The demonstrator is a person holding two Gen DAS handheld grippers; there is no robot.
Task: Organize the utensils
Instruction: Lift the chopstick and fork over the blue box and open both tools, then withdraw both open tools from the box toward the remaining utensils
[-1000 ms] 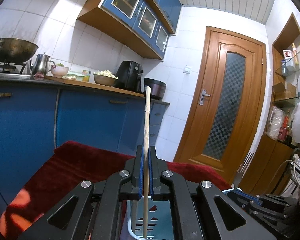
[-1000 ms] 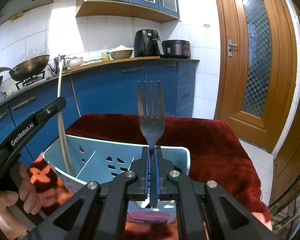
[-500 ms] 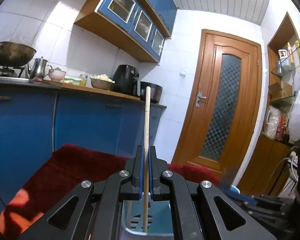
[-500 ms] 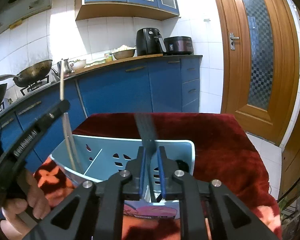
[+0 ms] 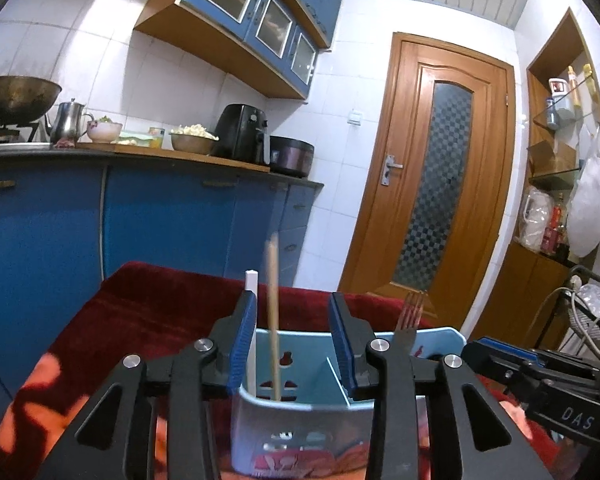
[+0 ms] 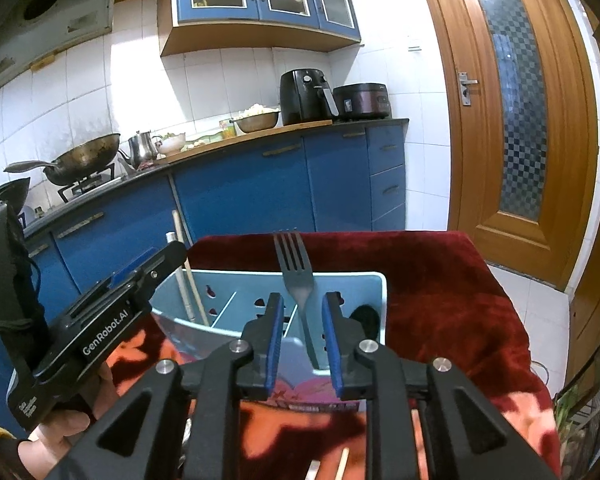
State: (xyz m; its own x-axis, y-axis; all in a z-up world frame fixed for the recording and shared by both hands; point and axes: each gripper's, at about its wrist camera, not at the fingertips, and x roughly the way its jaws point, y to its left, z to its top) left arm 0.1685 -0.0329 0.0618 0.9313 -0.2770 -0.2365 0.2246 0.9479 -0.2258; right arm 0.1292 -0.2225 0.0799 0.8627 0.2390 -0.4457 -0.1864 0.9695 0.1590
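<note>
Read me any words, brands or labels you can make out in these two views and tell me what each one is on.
"GenRobot.AI": white print on the side of the left gripper, right wrist view.
"DAS": partial white lettering on the right gripper body, left wrist view; the rest is cut off.
Small white print low on the left gripper's body: too small to read.
Printed label on the front of the blue utensil holder: too blurred to read.

The left gripper points nearly level, its jaws opening (blue pads well apart). The right gripper tilts down, jaws opening too. A hand grasps the left gripper's handle.
</note>
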